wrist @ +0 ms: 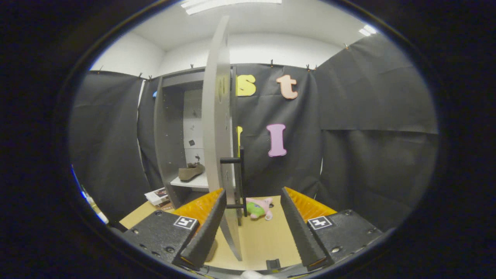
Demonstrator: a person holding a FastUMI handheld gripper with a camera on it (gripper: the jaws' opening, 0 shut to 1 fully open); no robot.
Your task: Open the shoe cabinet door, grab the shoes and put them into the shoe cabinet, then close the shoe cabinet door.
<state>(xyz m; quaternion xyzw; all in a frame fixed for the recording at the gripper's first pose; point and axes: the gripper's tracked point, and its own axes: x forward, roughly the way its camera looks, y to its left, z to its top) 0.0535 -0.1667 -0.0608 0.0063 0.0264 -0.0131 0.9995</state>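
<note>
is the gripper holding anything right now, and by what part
Nothing is held: the hand-held gripper is open, its fingers either side of the cabinet door edge, not pressing it.

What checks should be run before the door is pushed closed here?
1. Shoe on the cabinet shelf: ok.
2. Door still open, edge-on between the jaws: ok.
3. Gripper open, not clamped on anything: ok.
4. Door handle in sight just ahead: ok.
5. Plush toy on the table clear of the door's swing: cannot tell.
6. Second shoe stored: cannot tell.
</note>
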